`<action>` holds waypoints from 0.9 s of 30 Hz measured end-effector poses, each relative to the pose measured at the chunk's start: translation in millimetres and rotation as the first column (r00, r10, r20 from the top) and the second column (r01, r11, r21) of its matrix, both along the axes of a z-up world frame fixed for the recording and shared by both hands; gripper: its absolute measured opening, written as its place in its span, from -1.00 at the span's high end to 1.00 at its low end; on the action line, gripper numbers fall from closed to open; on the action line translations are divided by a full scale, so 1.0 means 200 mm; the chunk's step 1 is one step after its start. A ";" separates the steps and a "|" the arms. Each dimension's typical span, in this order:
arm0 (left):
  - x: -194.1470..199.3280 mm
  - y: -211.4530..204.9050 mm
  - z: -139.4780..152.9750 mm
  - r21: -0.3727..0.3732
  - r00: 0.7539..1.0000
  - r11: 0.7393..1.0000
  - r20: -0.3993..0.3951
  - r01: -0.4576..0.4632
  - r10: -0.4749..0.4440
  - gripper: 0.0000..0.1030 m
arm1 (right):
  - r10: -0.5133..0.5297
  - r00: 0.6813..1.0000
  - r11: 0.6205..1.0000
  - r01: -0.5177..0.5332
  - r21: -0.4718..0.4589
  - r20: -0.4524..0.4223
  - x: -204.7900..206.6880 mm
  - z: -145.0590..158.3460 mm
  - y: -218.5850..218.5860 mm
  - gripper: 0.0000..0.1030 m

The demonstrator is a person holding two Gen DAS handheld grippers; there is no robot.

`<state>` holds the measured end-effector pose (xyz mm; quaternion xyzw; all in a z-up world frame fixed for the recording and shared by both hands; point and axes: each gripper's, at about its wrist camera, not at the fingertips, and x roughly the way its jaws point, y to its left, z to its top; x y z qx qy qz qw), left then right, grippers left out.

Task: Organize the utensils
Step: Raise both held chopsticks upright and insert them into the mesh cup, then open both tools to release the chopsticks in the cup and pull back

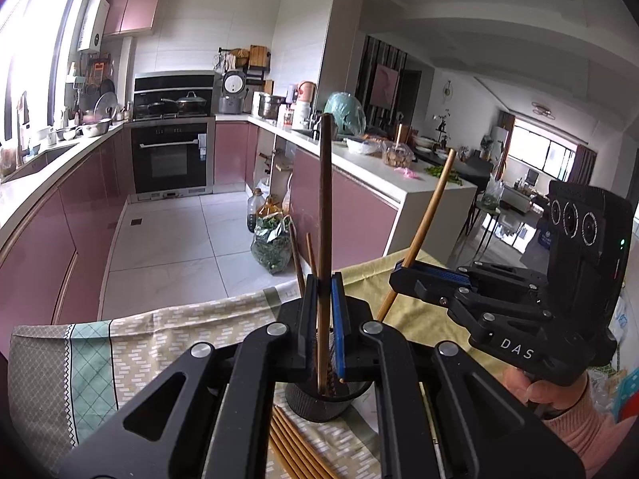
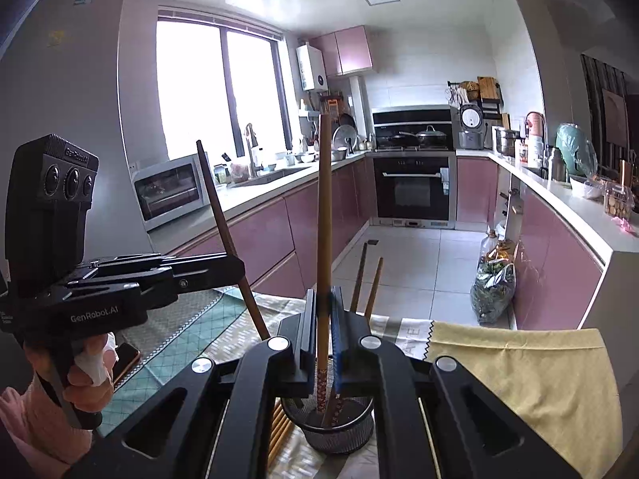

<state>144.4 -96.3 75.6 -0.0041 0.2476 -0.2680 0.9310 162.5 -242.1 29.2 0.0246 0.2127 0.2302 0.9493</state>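
1. The left gripper (image 1: 324, 311) has its fingers clamped on a dark chopstick (image 1: 325, 199), long axis near upright, its tip just above the black mesh holder (image 1: 319, 403) at 6 o'clock.
2. The right gripper (image 2: 323, 319) pinches a lighter chopstick (image 2: 324, 207), also near upright over the holder; neither hand looks clearly nearer.
3. Count: two held, two standing in the holder, and several loose chopsticks (image 1: 291, 451) on the counter at 7 o'clock, too overlapped to count.
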 end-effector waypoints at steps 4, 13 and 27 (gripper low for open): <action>0.07 -0.02 -0.07 0.035 0.999 0.999 -0.047 0.006 -0.004 0.85 | -0.001 0.999 1.000 0.001 -0.018 -0.038 0.04 -0.05 0.01 0.89; 0.14 -0.05 -0.21 0.094 0.993 0.995 -0.112 0.038 -0.028 0.85 | -0.001 0.990 0.998 -0.009 -0.070 -0.143 0.10 -0.17 0.06 0.89; 0.33 -0.09 -0.28 0.112 0.985 0.993 -0.173 0.024 -0.004 0.85 | -0.013 0.969 0.998 -0.001 -0.055 -0.246 0.24 -0.27 0.04 0.87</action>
